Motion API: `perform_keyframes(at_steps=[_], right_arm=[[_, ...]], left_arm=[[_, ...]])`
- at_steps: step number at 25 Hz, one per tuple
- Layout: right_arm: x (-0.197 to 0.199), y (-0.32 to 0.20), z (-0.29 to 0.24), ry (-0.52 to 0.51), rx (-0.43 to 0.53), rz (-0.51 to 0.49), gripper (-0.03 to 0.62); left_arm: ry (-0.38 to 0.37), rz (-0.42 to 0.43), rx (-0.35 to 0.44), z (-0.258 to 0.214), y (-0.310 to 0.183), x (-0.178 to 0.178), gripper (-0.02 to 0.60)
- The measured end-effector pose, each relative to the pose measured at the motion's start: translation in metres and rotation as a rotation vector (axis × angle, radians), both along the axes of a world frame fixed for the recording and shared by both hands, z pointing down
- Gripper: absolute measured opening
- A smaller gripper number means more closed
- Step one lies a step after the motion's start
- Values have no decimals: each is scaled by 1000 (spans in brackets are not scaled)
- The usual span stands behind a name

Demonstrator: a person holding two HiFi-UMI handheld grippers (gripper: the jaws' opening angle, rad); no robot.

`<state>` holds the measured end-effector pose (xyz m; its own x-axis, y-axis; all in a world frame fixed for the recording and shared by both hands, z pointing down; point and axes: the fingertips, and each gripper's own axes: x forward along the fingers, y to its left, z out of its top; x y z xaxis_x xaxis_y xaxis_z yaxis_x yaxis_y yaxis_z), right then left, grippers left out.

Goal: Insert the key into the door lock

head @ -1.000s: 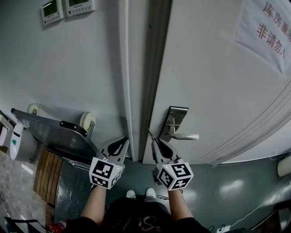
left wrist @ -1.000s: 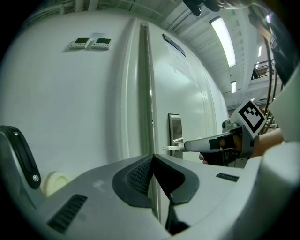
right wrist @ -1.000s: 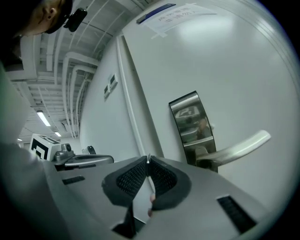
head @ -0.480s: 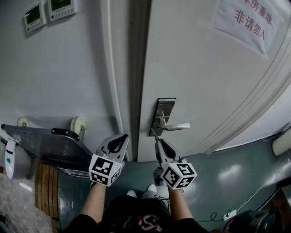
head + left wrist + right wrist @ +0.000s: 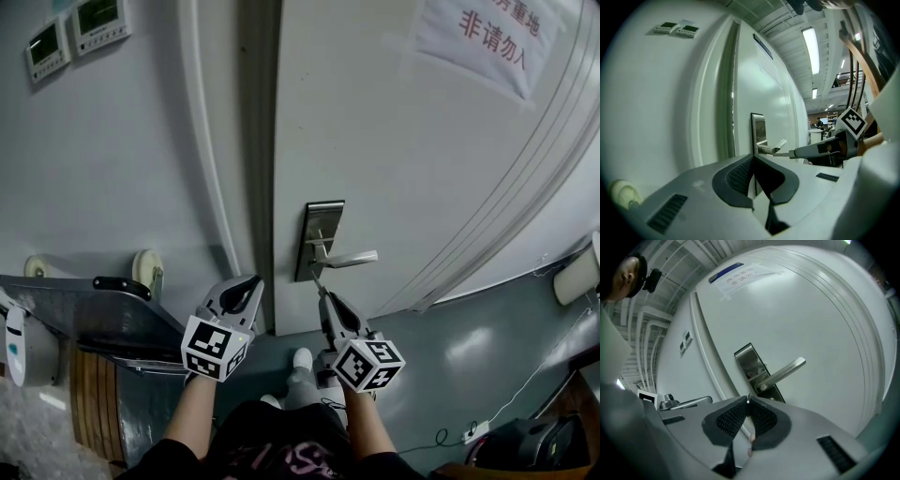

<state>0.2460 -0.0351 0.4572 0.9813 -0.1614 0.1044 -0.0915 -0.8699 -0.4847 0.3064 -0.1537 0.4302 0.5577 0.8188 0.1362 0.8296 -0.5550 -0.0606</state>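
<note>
a person's right gripper point(image 5: 322, 293) is clamped on a slim metal key point(image 5: 314, 279), pinched at the very tips of its jaws, with the blade pointing at the steel lock plate point(image 5: 319, 234) of a white door point(image 5: 422, 169). the key sits just below the lever handle point(image 5: 353, 259), near the plate's lower edge and not yet in the lock. in the right gripper view the key point(image 5: 748, 398) shows as a thin sliver between the closed pads, with the lock plate point(image 5: 751, 363) and lever handle point(image 5: 787, 370) straight ahead. the left gripper point(image 5: 251, 281) hangs beside it, well apart from the lock and facing the door frame; its jaws are pressed together with nothing between them. from the left gripper view the right gripper point(image 5: 820, 150) reaches in from the right towards the handle. the door carries a paper notice point(image 5: 473, 36) in red characters. the grey wall point(image 5: 112, 169) to the left bears two control panels point(image 5: 73, 33). below, a grey metal cart point(image 5: 84, 314) stands on the glossy blue-grey floor point(image 5: 487, 347), and a thin cable point(image 5: 525, 389) trails at the right.
</note>
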Motion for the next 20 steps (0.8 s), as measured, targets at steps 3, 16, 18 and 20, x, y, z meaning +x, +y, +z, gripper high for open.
perform_keyframes(at_steps=[3, 16, 18, 20], right_arm=[[-1, 6, 4, -1, 37, 13, 80], [16, 31, 36, 3, 118, 35, 80], [18, 35, 43, 0, 172, 35, 80], [19, 38, 48, -6, 220, 38, 80]], left_arm=[[3, 7, -4, 0, 6, 3, 12], [15, -23, 11, 15, 17, 33, 12], [18, -31, 13, 16, 18, 36, 12], [25, -31, 18, 17, 21, 34, 12]])
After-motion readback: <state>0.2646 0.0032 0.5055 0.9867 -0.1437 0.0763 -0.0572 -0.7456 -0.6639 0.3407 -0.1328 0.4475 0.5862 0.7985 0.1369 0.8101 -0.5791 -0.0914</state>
